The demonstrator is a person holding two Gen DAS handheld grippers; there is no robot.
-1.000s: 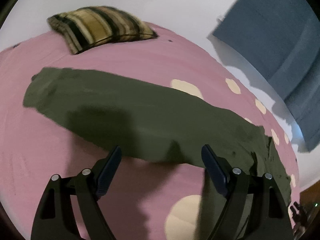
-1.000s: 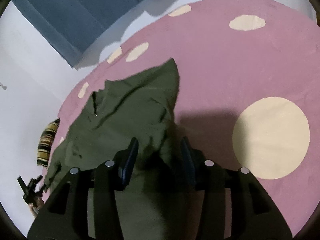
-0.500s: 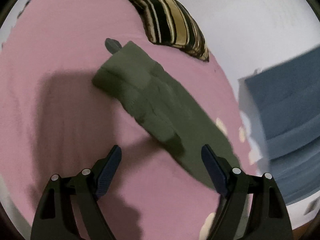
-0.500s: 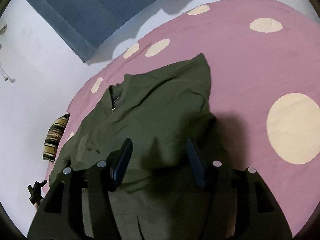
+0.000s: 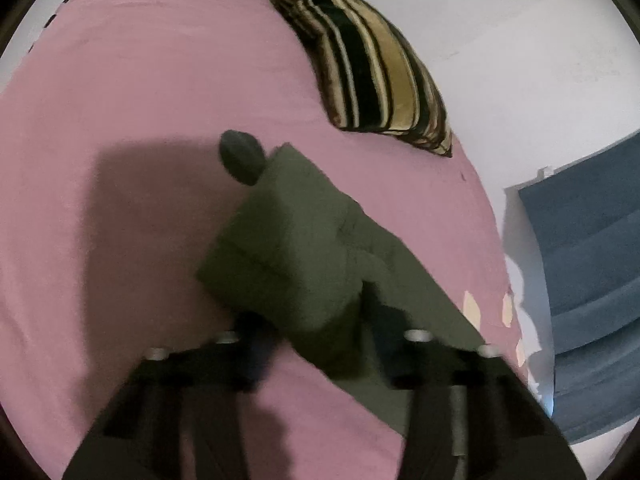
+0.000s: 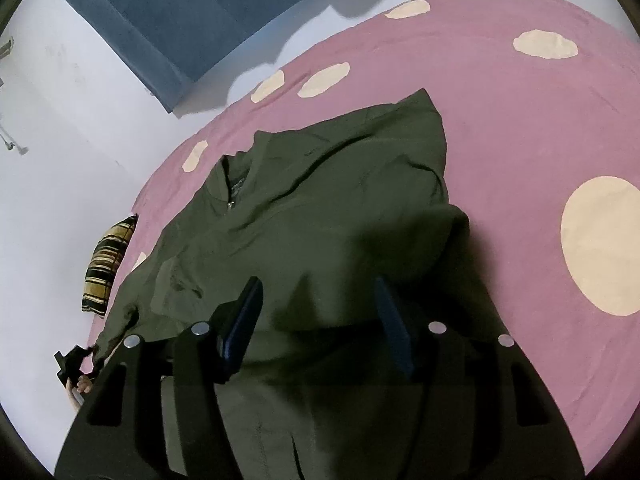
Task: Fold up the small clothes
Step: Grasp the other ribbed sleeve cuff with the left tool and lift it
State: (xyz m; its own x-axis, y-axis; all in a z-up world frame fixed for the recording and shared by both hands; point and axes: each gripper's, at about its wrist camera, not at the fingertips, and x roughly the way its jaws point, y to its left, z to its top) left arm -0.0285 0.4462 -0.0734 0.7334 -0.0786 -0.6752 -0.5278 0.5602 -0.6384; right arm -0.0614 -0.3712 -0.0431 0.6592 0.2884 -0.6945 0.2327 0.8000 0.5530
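An olive green zip jacket (image 6: 320, 216) lies spread on a pink bed cover (image 6: 520, 128) with cream dots. In the left wrist view its sleeve (image 5: 296, 248) stretches across the cover, with a grey cuff (image 5: 240, 156) at the far end. My left gripper (image 5: 320, 344) straddles the sleeve with its jaws partly closed around it; motion blur hides whether they pinch the cloth. My right gripper (image 6: 320, 320) is open just above a folded-over part of the jacket, not gripping it. The left gripper also shows small at the left edge of the right wrist view (image 6: 76, 360), at the sleeve end.
A striped black and yellow pillow (image 5: 372, 68) lies at the bed's far edge by the white wall (image 5: 540, 60). A blue curtain (image 6: 192, 12) hangs behind the bed. Bare pink cover extends to the left of the sleeve.
My left gripper swung along the sleeve toward its cuff, came down over it and narrowed its jaws. My right gripper opened wider and drew back from the fold of jacket between its fingers.
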